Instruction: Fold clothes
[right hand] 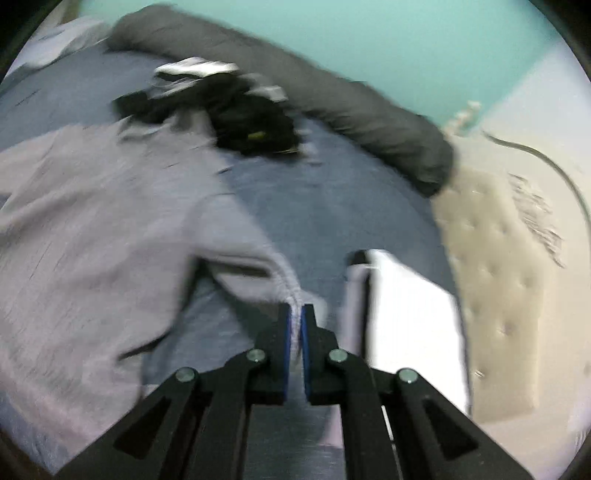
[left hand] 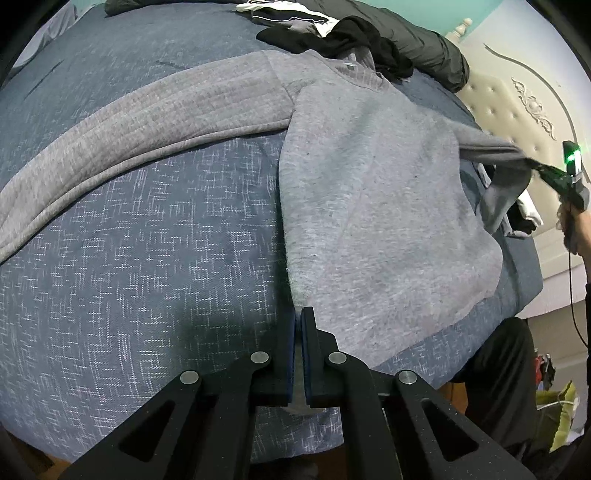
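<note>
Grey sweater (left hand: 369, 192) flat on bed (left hand: 147, 280), ahead of both tools. Left tool (left hand: 298, 321) pinches hem; right tool (right hand: 295, 321) pinches lifted sleeve cuff (right hand: 291, 295). Risk: thin grip slips w/ tugging, sleeve drops, body bunches.

A home bedroom: a bed covered by a dark blue bedspread with a white crosshatch weave (left hand: 155, 229), a cream button-tufted headboard with carved scrollwork (left hand: 517, 110), a long dark grey bolster pillow (right hand: 332, 96) against a turquoise painted wall (right hand: 369, 37), and a loose heap of black and white clothes (left hand: 332, 29) lying on the bedspread.
</note>
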Available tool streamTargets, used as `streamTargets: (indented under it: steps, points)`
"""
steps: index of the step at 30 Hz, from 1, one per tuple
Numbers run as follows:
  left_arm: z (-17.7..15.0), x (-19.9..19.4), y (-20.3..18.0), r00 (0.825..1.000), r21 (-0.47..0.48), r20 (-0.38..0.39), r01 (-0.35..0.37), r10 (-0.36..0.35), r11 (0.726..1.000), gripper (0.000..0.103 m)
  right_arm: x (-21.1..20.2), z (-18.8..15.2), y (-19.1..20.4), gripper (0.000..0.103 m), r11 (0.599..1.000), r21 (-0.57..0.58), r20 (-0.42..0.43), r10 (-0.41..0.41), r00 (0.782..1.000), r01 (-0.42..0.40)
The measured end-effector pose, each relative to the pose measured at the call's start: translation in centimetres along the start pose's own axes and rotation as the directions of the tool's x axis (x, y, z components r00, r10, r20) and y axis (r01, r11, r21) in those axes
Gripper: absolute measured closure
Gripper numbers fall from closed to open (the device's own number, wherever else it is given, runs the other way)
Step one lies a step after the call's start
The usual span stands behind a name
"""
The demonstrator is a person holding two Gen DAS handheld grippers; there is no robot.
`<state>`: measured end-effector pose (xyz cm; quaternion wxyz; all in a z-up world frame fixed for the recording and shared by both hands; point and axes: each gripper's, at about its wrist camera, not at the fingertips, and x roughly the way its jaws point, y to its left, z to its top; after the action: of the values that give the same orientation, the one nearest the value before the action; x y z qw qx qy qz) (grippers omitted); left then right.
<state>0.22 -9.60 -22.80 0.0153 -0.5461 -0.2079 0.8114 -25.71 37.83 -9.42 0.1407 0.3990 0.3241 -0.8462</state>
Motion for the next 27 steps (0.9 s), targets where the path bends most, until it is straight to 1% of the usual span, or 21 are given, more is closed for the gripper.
streamTargets:
  steps: [1,3,4,6,7,8,9,10,12,13,14,15,17,19,20,23,25,27]
  points:
    - [0.0,0.0,-0.1,1.000,0.000,-0.001,-0.001,0.001,1.000,0.100,0.7,-0.3,1.1,0.098,0.997,-0.015,-0.005,0.072,0.997,-0.072]
    - [-0.1,-0.2,-0.1,1.000,0.004,-0.004,-0.006,0.006,1.000,0.100,2.8,-0.8,3.3,0.098,0.986,-0.025,-0.032,0.163,0.986,-0.164]
    - [-0.2,-0.3,-0.2,1.000,0.007,-0.006,-0.008,0.008,1.000,0.100,4.1,-1.1,4.2,0.095,0.978,-0.002,-0.050,0.207,0.977,-0.208]
    - [-0.2,-0.4,-0.3,1.000,0.011,-0.009,-0.009,0.010,1.000,0.100,5.4,-1.7,4.9,0.094,0.946,0.045,-0.059,0.323,0.944,-0.321]
    - [-0.2,-0.5,-0.3,1.000,0.012,-0.009,-0.009,0.009,1.000,0.100,5.5,-2.0,4.8,0.089,0.944,0.057,-0.046,0.328,0.944,-0.325]
    - [-0.1,-0.6,-0.2,1.000,0.013,-0.010,-0.007,0.007,1.000,0.100,5.6,-2.4,4.6,0.081,0.942,0.069,-0.034,0.332,0.943,-0.329]
    - [-0.1,-0.6,-0.2,1.000,0.015,-0.010,-0.007,0.007,1.000,0.100,5.5,-2.8,4.3,0.077,0.939,0.088,-0.017,0.334,0.942,-0.332]
    - [0.0,-0.6,-0.1,1.000,0.017,-0.011,-0.008,0.008,1.000,0.100,5.0,-3.2,3.2,0.070,0.935,0.124,0.014,0.332,0.943,-0.331]
    - [0.1,-0.6,0.1,1.000,0.014,-0.011,-0.006,0.007,1.000,0.100,3.7,-3.9,0.8,0.061,0.914,0.199,0.097,0.341,0.935,-0.354]
    - [0.2,-0.6,0.1,1.000,0.012,-0.011,-0.005,0.005,1.000,0.100,2.8,-4.6,-0.7,0.050,0.899,0.245,0.144,0.337,0.930,-0.364]
    - [0.2,-0.5,0.2,1.000,0.012,-0.010,-0.003,0.003,1.000,0.100,2.2,-5.4,-2.2,0.046,0.884,0.295,0.180,0.322,0.930,-0.363]
    - [0.1,-0.4,0.2,1.000,0.011,-0.010,-0.002,0.002,1.000,0.100,2.1,-6.2,-3.4,0.046,0.871,0.337,0.196,0.308,0.931,-0.359]
    - [0.1,-0.2,0.2,1.000,0.009,-0.010,-0.001,0.001,1.000,0.100,2.5,-7.8,-5.4,0.046,0.840,0.418,0.188,0.293,0.938,-0.346]
    - [0.1,-0.1,0.2,1.000,0.007,-0.011,-0.001,0.002,1.000,0.100,4.0,-9.3,-6.1,0.046,0.815,0.471,0.122,0.318,0.940,-0.336]
    - [0.2,-0.1,0.2,1.000,0.005,-0.010,-0.002,0.002,1.000,0.100,4.9,-10.0,-6.3,0.046,0.803,0.494,0.083,0.337,0.938,-0.332]
    - [0.2,-0.1,0.0,1.000,0.004,-0.011,-0.004,0.004,1.000,0.100,7.3,-12.2,-4.9,0.046,0.771,0.541,-0.016,0.409,0.912,-0.336]
    - [0.2,0.0,-0.2,1.000,0.005,-0.014,-0.005,0.006,1.000,0.100,8.7,-13.5,-3.7,0.046,0.733,0.576,-0.046,0.471,0.881,-0.362]
    - [0.1,-0.1,-0.4,1.000,0.012,-0.017,-0.008,0.008,1.000,0.100,9.6,-14.1,-2.1,0.046,0.719,0.584,-0.063,0.502,0.863,-0.376]
